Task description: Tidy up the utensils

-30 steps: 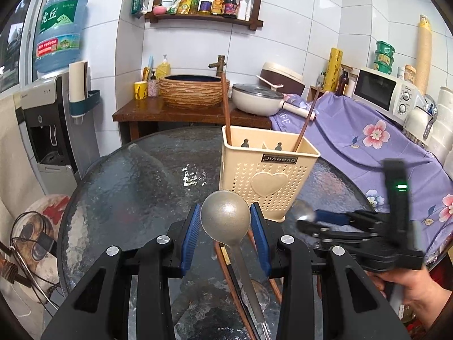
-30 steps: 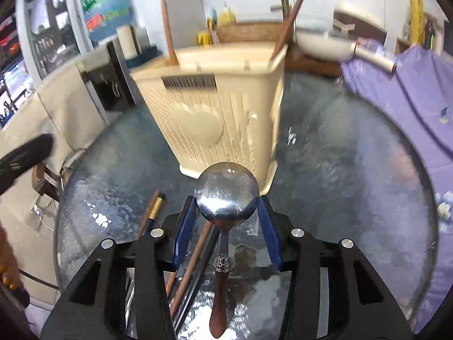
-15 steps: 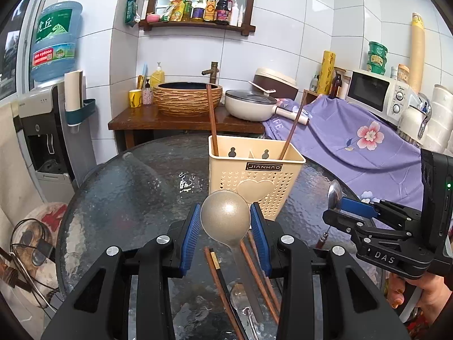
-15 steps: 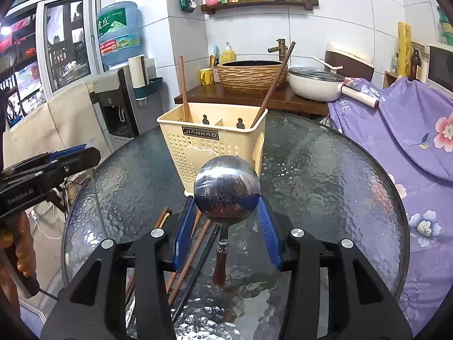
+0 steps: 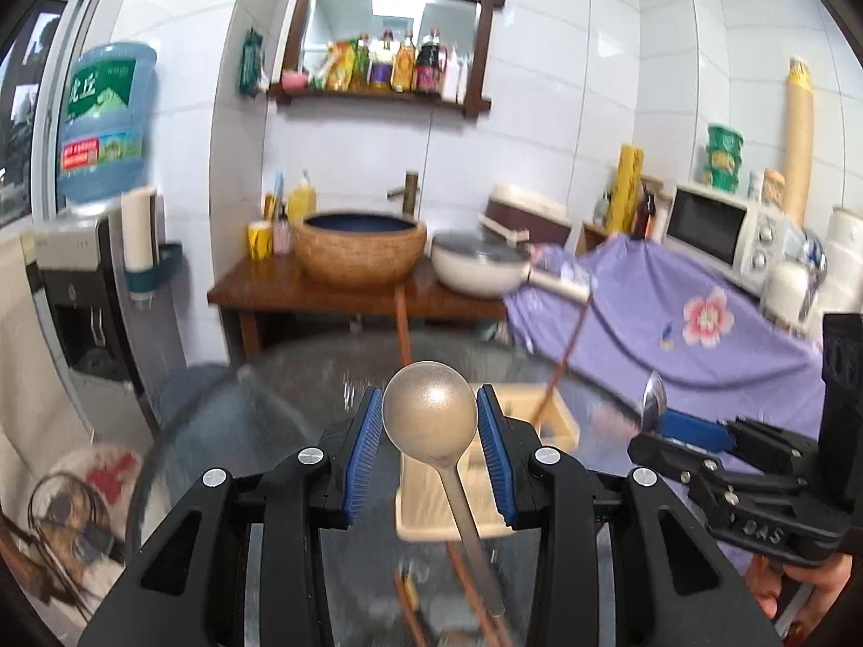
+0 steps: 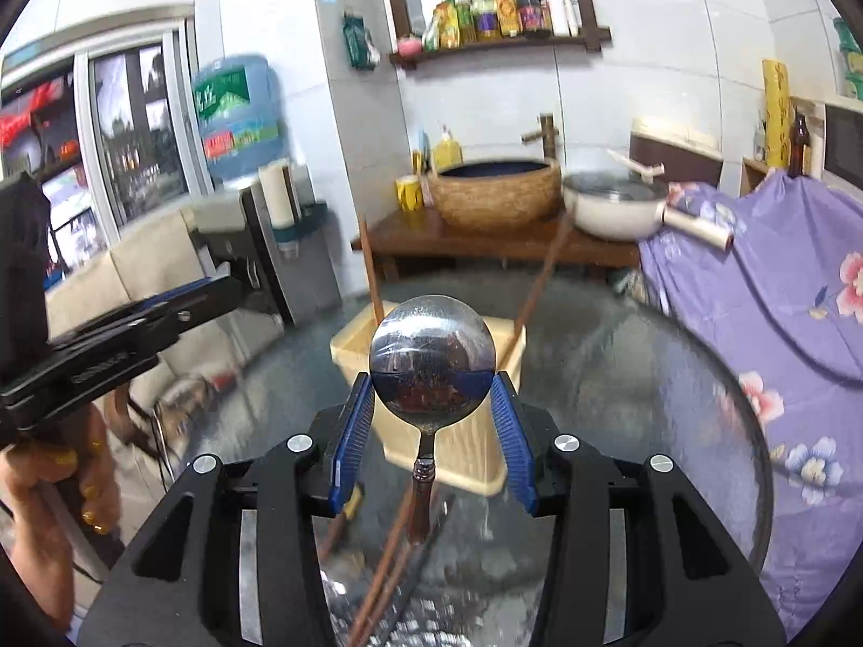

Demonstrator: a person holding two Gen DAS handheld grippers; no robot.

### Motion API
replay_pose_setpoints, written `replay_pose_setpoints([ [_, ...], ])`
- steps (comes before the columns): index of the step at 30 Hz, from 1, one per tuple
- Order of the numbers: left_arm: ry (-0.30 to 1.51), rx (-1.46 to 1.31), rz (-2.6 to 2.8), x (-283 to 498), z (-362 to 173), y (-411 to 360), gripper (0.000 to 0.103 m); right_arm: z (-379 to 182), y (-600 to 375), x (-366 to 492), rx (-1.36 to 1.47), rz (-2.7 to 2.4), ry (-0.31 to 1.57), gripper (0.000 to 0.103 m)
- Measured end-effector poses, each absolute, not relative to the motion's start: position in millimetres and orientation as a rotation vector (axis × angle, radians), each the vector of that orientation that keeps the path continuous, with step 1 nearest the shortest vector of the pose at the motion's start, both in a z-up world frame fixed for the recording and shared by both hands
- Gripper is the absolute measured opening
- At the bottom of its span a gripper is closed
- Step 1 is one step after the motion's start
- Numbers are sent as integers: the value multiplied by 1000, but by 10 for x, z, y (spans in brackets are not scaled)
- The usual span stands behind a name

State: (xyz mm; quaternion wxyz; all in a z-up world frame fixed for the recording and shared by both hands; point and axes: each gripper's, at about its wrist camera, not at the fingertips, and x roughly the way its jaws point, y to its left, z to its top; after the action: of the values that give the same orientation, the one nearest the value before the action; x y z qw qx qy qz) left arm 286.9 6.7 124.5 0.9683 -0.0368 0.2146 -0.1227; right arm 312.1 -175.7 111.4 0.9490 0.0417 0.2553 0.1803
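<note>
My left gripper is shut on a matte grey metal spoon, bowl up, handle hanging down. My right gripper is shut on a shiny steel spoon with a dark wooden handle, bowl up. Both are raised above the cream plastic utensil holder, which also shows in the right wrist view and stands on the round glass table. Two brown chopsticks stand in the holder. More chopsticks lie on the glass below the grippers. The right gripper shows at the right of the left wrist view.
A purple floral cloth covers the counter to the right, with a microwave. Behind the table stands a wooden bench with a woven basin and a white pan. A water dispenser stands at the left.
Both grippers have lifted with their spoons. The holder now sits lower in both views and is seen from above. The views are blurred by motion.
</note>
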Motion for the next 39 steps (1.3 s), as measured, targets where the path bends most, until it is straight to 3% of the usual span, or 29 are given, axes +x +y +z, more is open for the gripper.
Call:
replay_pose_setpoints([
  [5,342,-65,-206,3225,1706,-62,35,1674,-1725,3348,75,327,432,45],
  [9,290,-28,-133,3493,1747,-178,35,1840,-1712,3559,84,280,399,45],
  [21,359,9,-114,3709,858,-266,35,971,-1601,3874,-24,220,450,45],
  [36,434,64,-157,3681,447,-317,35,486,-1636,3876,-36,230,516,46],
  [39,427,54,-165,3638,464,-298,39,505,-1670,3866,-20,229,508,57],
])
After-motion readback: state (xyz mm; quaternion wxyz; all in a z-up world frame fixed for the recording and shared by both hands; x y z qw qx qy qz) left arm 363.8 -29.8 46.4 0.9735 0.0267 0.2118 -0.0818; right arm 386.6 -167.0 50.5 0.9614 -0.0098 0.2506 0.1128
